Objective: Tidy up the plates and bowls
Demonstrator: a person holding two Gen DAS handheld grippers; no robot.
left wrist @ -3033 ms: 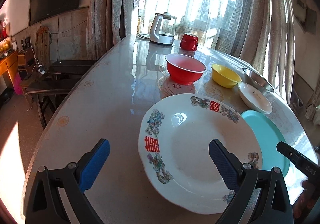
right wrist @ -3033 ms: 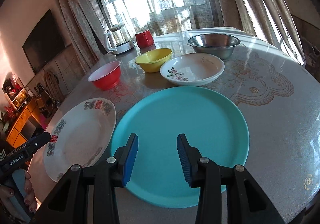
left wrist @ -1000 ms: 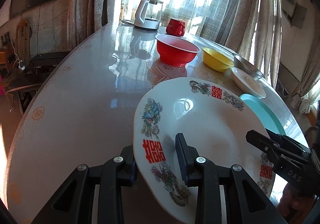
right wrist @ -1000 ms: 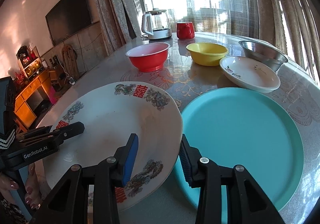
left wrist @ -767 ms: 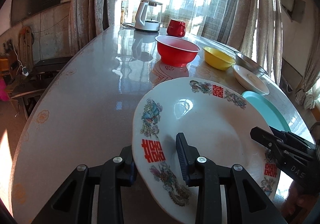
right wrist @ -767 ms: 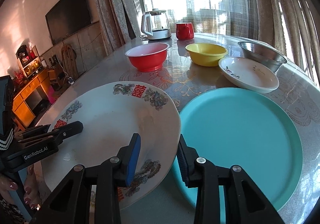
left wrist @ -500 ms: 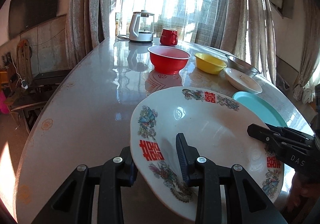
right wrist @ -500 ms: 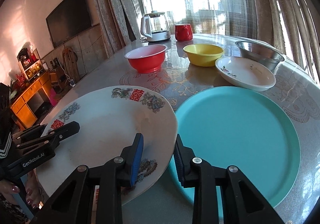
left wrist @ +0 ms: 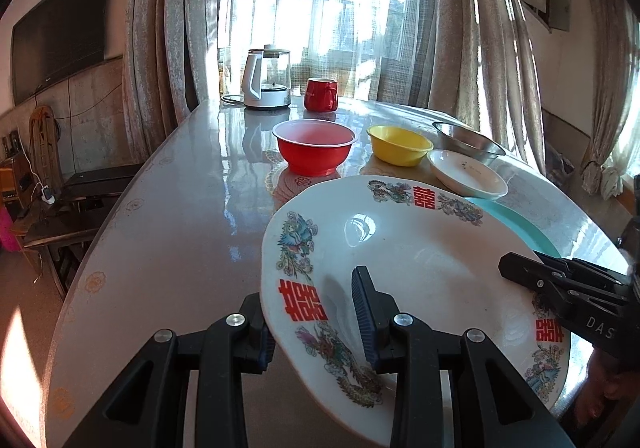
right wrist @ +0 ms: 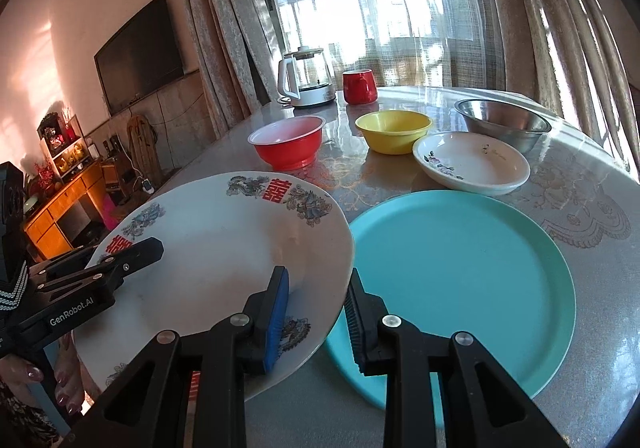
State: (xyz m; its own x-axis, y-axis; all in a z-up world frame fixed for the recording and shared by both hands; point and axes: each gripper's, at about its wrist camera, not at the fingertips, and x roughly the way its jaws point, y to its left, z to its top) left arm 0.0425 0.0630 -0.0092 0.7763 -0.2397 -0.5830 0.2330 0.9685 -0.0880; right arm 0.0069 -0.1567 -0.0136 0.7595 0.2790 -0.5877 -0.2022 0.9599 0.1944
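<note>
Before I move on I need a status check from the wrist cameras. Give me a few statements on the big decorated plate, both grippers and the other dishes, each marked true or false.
1. Both grippers clamp the decorated plate. True: the left gripper and the right gripper grip opposite rims.
2. The decorated plate lies flat on the table. False: it is raised and tilted, and overlaps the teal plate at one edge.
3. The teal plate is empty. True.
4. The yellow bowl sits nested inside the red bowl. False: they stand apart, side by side.
5. The steel bowl stands behind the small white dish. True.
</note>
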